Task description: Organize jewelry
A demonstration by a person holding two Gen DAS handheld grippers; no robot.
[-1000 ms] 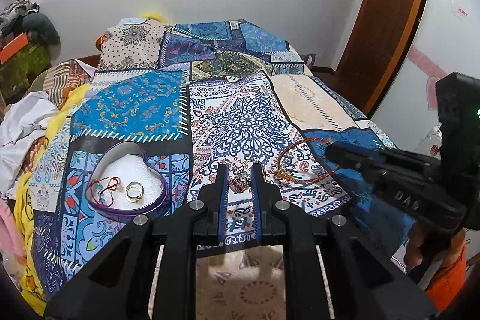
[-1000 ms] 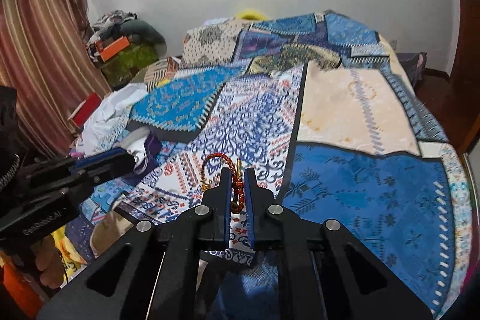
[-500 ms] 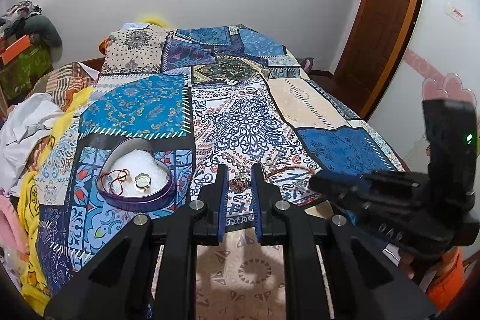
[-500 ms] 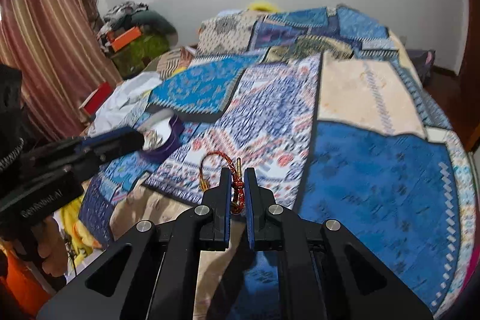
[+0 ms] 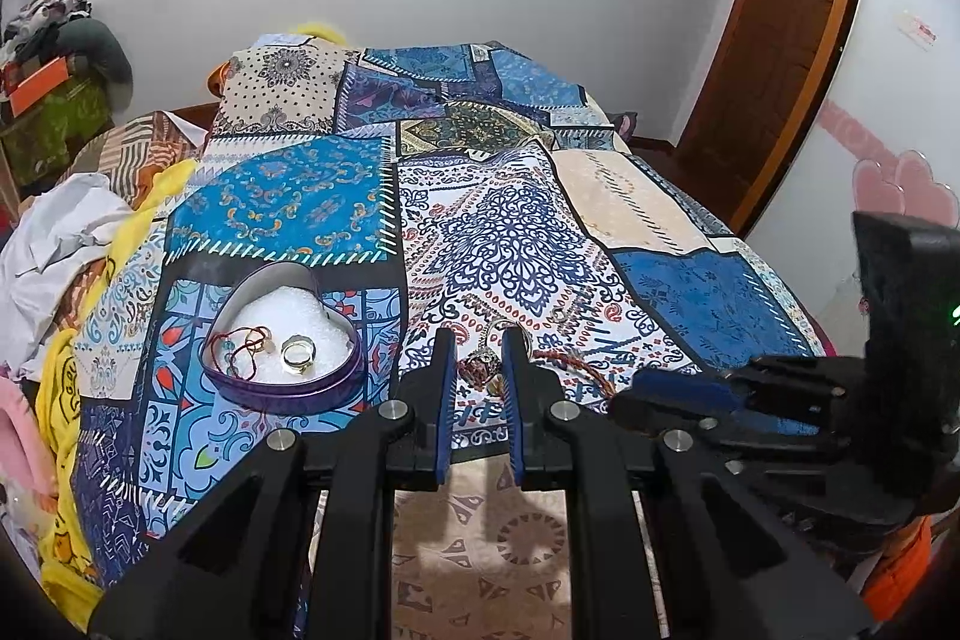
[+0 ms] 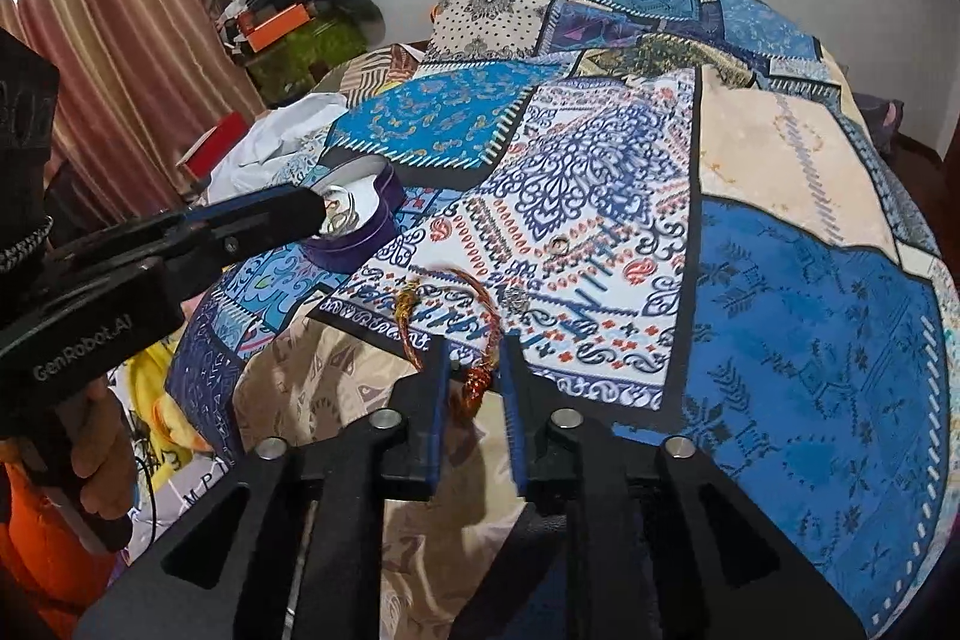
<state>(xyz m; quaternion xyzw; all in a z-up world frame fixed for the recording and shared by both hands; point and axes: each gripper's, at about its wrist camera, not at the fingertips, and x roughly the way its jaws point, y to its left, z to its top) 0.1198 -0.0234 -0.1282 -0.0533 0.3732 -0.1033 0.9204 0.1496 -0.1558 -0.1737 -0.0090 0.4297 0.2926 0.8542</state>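
Note:
A purple heart-shaped tin [image 5: 282,382] lies on the patchwork bedspread and holds a gold ring [image 5: 298,354] and a red thread bracelet [image 5: 243,349]. My left gripper [image 5: 477,370] is shut on an ornate ring [image 5: 480,366] and holds it right of the tin. My right gripper [image 6: 474,388] is shut on a red-orange cord bracelet [image 6: 447,319] just above the bed's near edge. The tin [image 6: 360,226] shows in the right wrist view, partly hidden behind the left gripper. A small ring [image 6: 561,244] and a silver charm [image 6: 516,302] lie loose on the spread.
The bed [image 5: 516,244] fills both views and its near edge drops off below the grippers. Clothes [image 5: 66,244] are piled along its left side. A wooden door [image 5: 780,40] stands at the right. A curtain [image 6: 102,58] hangs at the left.
Both grippers have pulled back and lifted from the bed, each with its piece. The cord bracelet now hangs from the right gripper. The fingers on both show slightly wider apart.

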